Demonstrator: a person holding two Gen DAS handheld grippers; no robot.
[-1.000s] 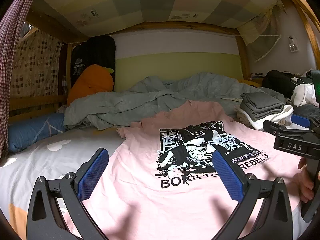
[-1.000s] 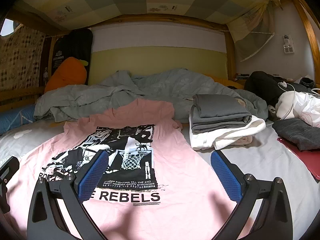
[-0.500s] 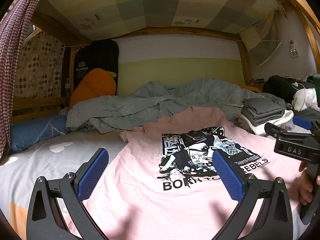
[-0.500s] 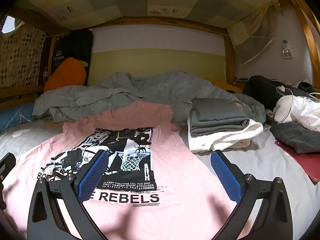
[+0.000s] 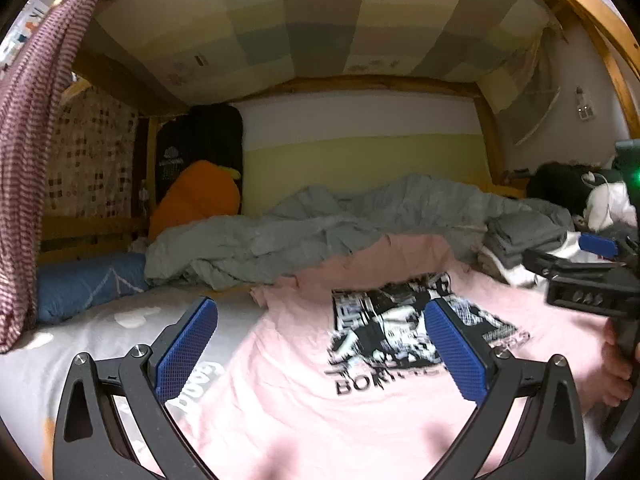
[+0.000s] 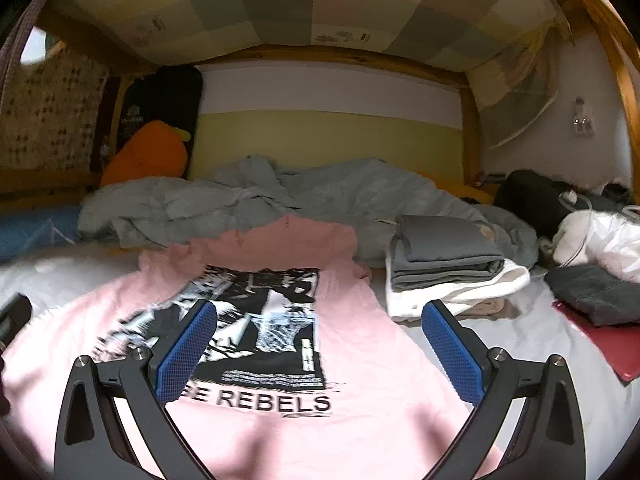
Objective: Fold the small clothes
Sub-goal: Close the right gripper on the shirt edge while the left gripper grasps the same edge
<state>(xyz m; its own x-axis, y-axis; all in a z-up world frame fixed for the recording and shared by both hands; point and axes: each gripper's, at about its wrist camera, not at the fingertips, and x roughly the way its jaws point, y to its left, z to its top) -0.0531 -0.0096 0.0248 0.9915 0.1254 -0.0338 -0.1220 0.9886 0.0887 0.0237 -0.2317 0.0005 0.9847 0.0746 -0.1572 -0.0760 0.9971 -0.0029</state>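
I see the pink T-shirt (image 6: pixel 360 344) spread flat, print up, on the bed (image 5: pixel 92 332). Its far edge meets the grey duvet (image 6: pixel 312 196); its right edge lies near the folded stack (image 6: pixel 448 264). Bare sheet lies left. My left gripper (image 5: pixel 320 344) and right gripper (image 6: pixel 316 340) hover wide open, holding nothing.

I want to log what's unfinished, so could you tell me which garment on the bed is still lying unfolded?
The pink T-shirt with the black print, spread flat; the grey and white garments beside it are folded and stacked.
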